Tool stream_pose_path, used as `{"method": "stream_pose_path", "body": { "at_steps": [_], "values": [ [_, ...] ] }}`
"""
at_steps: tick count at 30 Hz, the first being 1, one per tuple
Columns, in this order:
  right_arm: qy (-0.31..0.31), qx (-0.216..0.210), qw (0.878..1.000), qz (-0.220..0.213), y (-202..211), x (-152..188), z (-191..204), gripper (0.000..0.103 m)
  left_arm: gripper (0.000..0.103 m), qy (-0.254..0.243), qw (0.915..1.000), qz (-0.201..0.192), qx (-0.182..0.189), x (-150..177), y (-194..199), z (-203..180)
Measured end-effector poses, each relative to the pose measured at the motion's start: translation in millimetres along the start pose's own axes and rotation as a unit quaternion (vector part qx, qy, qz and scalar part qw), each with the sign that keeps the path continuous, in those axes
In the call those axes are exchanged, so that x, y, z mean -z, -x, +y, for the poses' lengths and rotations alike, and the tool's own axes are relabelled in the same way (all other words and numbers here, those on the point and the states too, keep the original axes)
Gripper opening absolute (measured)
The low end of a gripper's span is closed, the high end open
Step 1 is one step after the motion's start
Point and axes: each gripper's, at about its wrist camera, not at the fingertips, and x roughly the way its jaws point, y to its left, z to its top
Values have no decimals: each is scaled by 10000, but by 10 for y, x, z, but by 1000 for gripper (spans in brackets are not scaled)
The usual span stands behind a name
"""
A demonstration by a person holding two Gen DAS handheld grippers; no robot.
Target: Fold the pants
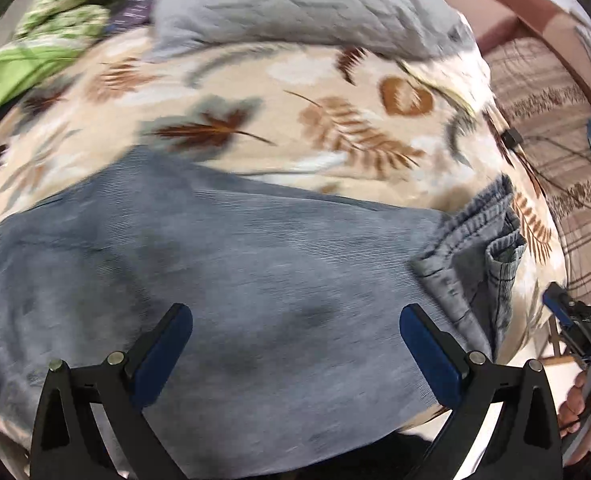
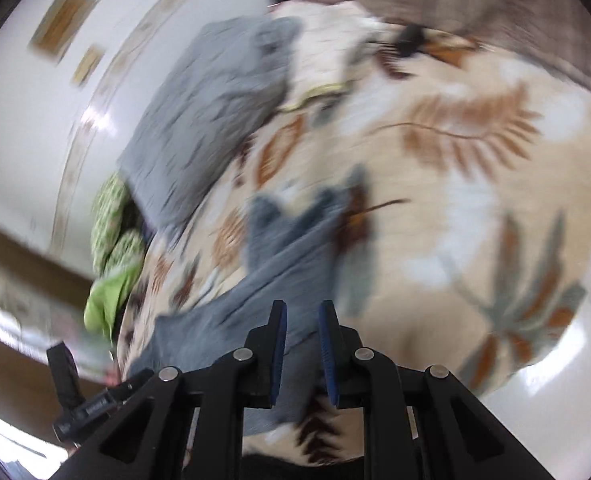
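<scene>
- While the left gripper (image 1: pixel 295 344) hangs wide open and holds nothing, the pants (image 1: pixel 223 264) spread across the lower frame beneath it.
- The right gripper (image 2: pixel 302 344) has its jaws narrowly parted around pants fabric (image 2: pixel 287 264); the blur hides any contact.
- Behind lies a leaf-print blanket (image 1: pixel 255 92).
- A grey pillow (image 1: pixel 295 0) sits at the top.

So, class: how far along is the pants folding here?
Done: pants lie on the blanket, apparently doubled, edges stacked at one end. In hand: right gripper seems to pinch a strip; left gripper hangs open above. Left: the cross folds; no compact bundle yet.
</scene>
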Motion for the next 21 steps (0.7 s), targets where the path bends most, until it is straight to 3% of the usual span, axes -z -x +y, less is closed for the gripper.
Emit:
{"method": "stream_pose_path", "body": {
  "at_steps": [7,10,13,17,21],
  "values": [
    [-200,-329,9989,280,-350,-86,-147,18,101,-98,9958,511,758,-206,-481,-505],
    [-166,-531,9979,316,-379,-81,-166,18,93,-35,9920,682,1066,-249,-606,-623],
    [-114,-639,9972,369,-388,-32,-185,18,85,-12,9908,752,1128,-265,-652,-717],
    [-82,-788,9962,352,-346,9,-259,18,51,53,9864,867,1395,-280,-698,-799],
    [-182,-823,9959,330,-306,30,-392,18,38,-36,9831,915,1587,-265,-649,-946]
  ]
}}
